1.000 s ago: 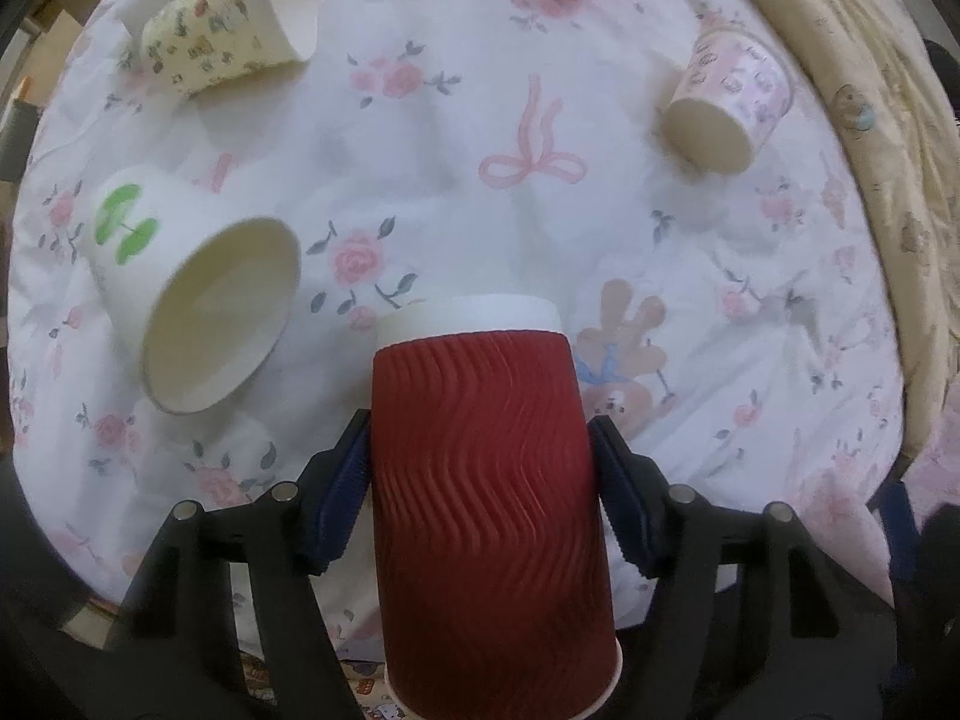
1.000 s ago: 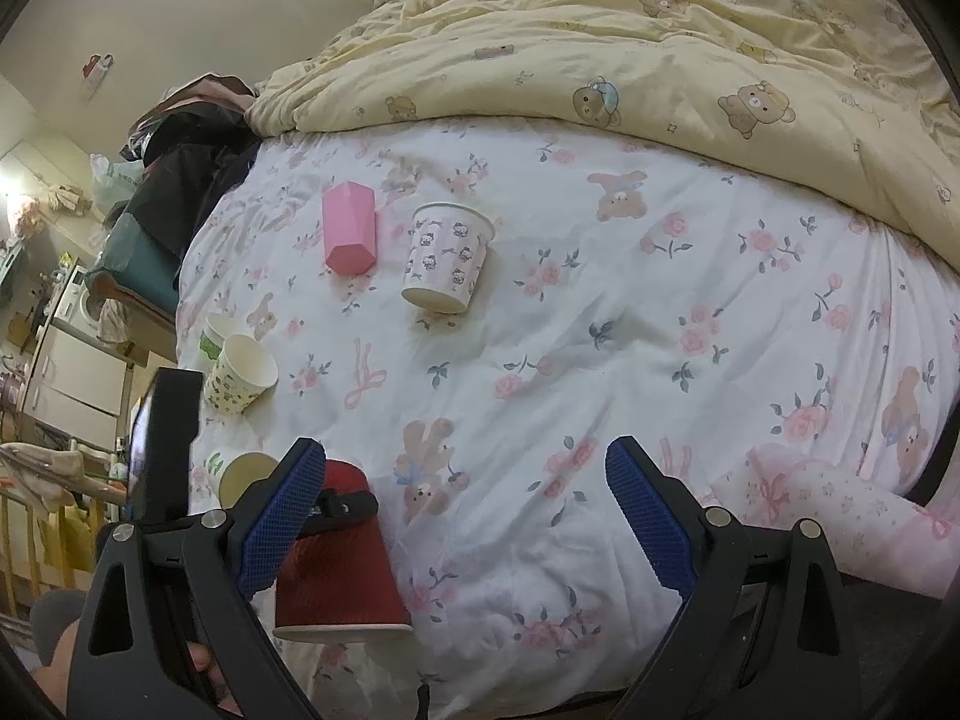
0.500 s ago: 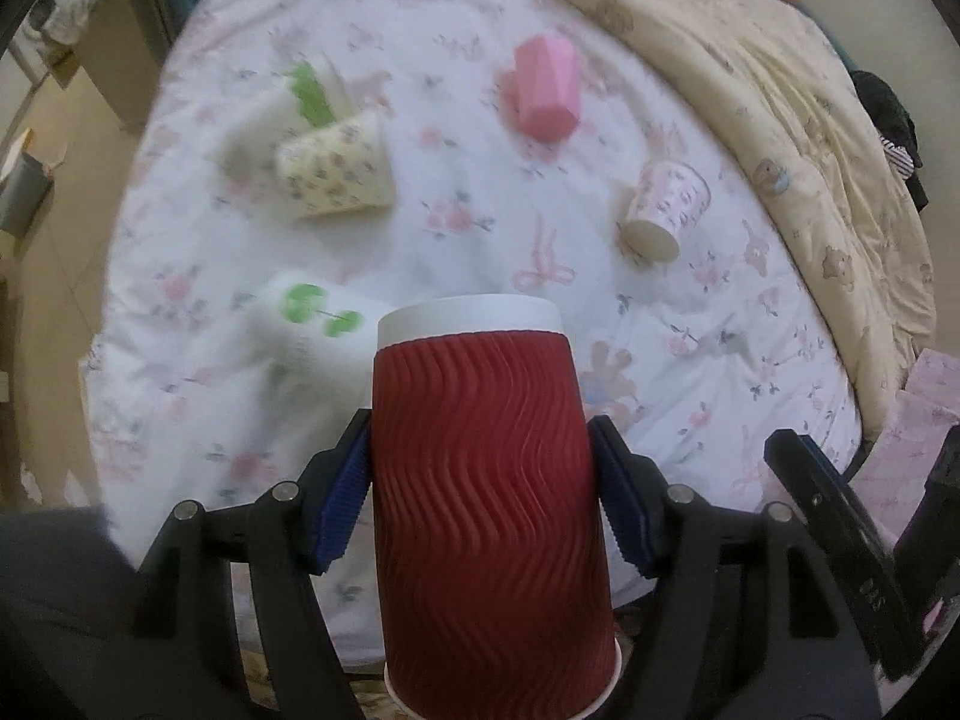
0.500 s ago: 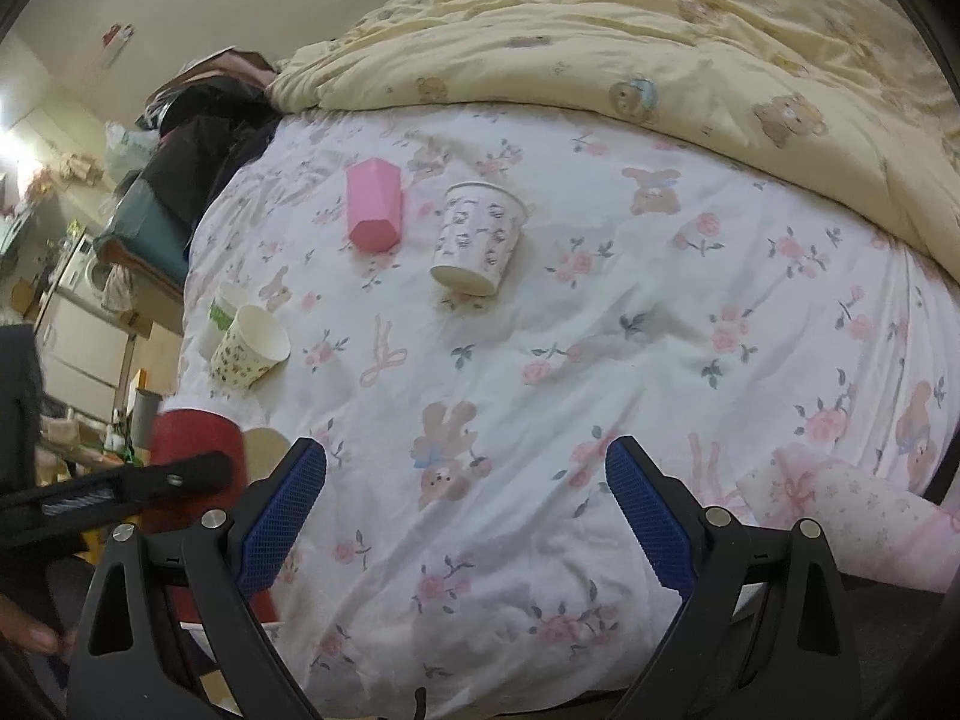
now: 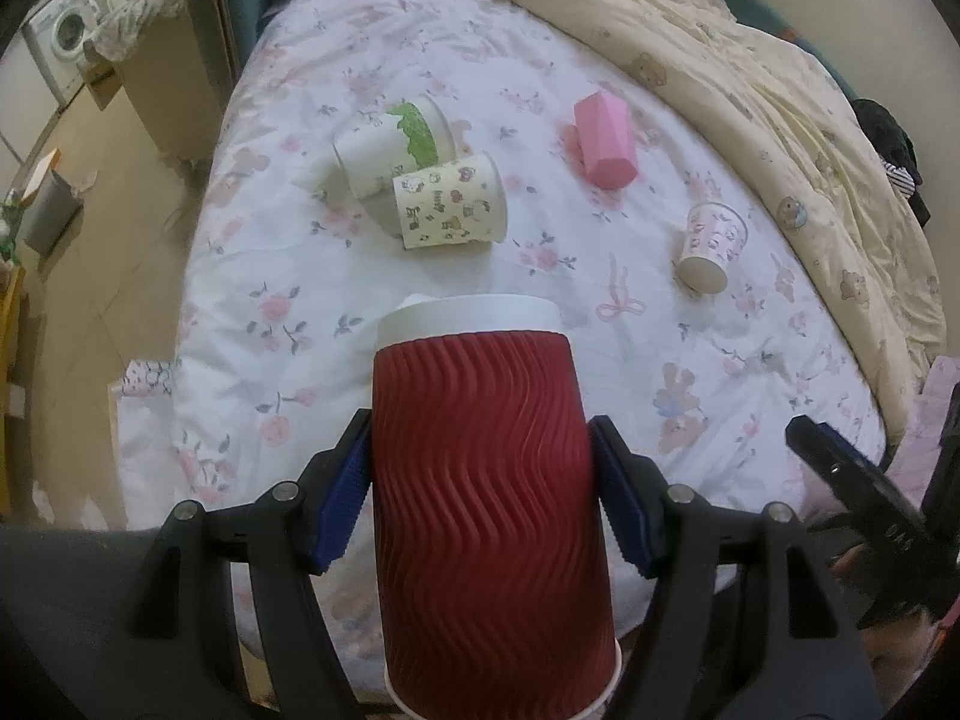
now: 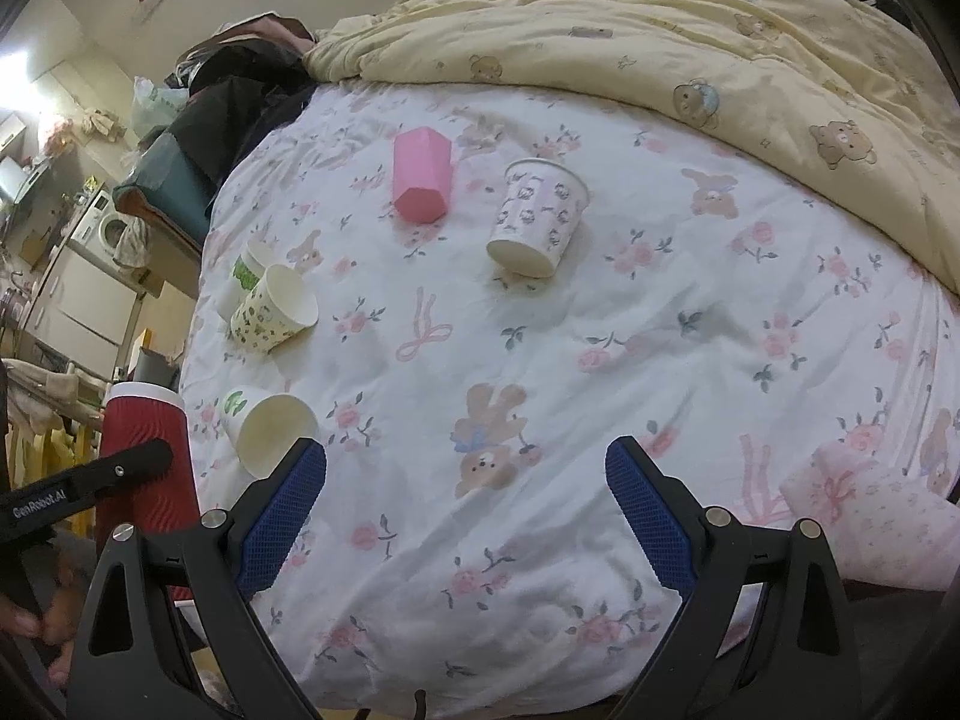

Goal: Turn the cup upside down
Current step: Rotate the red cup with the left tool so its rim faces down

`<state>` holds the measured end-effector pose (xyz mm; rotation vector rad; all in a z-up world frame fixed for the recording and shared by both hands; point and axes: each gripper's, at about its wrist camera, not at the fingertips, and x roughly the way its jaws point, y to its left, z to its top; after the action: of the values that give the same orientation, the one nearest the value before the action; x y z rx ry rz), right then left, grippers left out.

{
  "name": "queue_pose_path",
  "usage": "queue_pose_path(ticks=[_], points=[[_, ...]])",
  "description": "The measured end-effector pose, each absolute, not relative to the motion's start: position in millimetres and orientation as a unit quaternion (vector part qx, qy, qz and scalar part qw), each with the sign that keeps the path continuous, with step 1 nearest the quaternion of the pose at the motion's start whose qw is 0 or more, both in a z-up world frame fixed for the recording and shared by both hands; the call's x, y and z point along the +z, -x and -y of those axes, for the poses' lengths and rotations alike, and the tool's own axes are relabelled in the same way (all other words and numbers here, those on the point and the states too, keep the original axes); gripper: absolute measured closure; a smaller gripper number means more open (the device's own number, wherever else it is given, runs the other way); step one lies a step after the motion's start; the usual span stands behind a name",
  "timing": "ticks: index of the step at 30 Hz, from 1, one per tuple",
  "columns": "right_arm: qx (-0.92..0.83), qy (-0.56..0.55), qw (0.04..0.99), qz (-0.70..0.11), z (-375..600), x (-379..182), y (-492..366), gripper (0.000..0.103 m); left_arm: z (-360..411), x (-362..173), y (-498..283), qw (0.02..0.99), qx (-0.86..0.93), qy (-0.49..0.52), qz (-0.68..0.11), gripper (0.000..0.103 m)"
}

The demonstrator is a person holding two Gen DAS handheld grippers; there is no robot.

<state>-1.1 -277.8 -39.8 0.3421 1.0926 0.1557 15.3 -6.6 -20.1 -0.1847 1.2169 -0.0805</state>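
Currently my left gripper (image 5: 480, 474) clamps the red cup (image 5: 486, 492) by its ribbed sides, white base away from me, rim near the camera, so a wrist roll can invert it. My right gripper (image 6: 465, 504) hangs wide, empty. Versus a second ago, the cup is lifted clear of the bedsheet (image 5: 336, 264).

Each gripper was a black plastic frame whose two triangular arms tapered toward the fingers. The left gripper (image 5: 480, 480) carried ridged blue pads (image 5: 342, 498) and round silver screws (image 5: 285, 489) along its arms. The right gripper (image 6: 465, 510) had cross-hatched blue pads (image 6: 279, 516) and matching silver screws (image 6: 715, 517). White lettering reading "GenRobot.AI" (image 6: 39, 505) ran along the left gripper's black arm, below which bare skin of the left hand (image 6: 36, 621) showed.
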Motion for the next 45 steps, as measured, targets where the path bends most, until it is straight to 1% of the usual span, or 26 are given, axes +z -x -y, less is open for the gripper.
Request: queue_pose_path(ticks=[3, 6, 13, 21, 33, 38, 45], points=[[0.081, -0.157, 0.841, -0.511, 272.0, -38.4, -0.1, 0.006, 10.0, -20.4, -9.8, 0.838, -0.04, 0.054, -0.541, 0.037], [0.085, -0.143, 0.845, -0.508, 266.0, -37.4, -1.1, 0.006, 10.5, -21.4, -9.7, 0.834, -0.056, 0.079, -0.543, 0.037], [0.107, -0.135, 0.842, -0.512, 255.9, -38.0, -1.7, 0.006, 15.6, -18.6, -15.3, 0.837, -0.064, 0.1, -0.534, 0.037], [0.231, -0.191, 0.792, -0.531, 236.6, -39.1, 2.7, 0.006, 23.8, -14.4, -21.3, 0.843, -0.095, 0.11, -0.519, 0.037], [0.329, -0.2, 0.726, -0.57, 198.4, -50.5, 9.9, 0.006, 33.6, -13.0, -18.5, 0.842, -0.116, 0.106, -0.516, 0.037], [0.313, -0.177, 0.73, -0.582, 193.6, -56.5, 12.0, 0.006, 33.2, -9.4, -17.7, 0.841, -0.13, 0.114, -0.513, 0.037], [0.235, -0.165, 0.74, -0.608, 211.5, -75.3, 2.2, 0.006, 42.3, -4.7, -13.8, 0.831, -0.164, 0.116, -0.519, 0.038]])
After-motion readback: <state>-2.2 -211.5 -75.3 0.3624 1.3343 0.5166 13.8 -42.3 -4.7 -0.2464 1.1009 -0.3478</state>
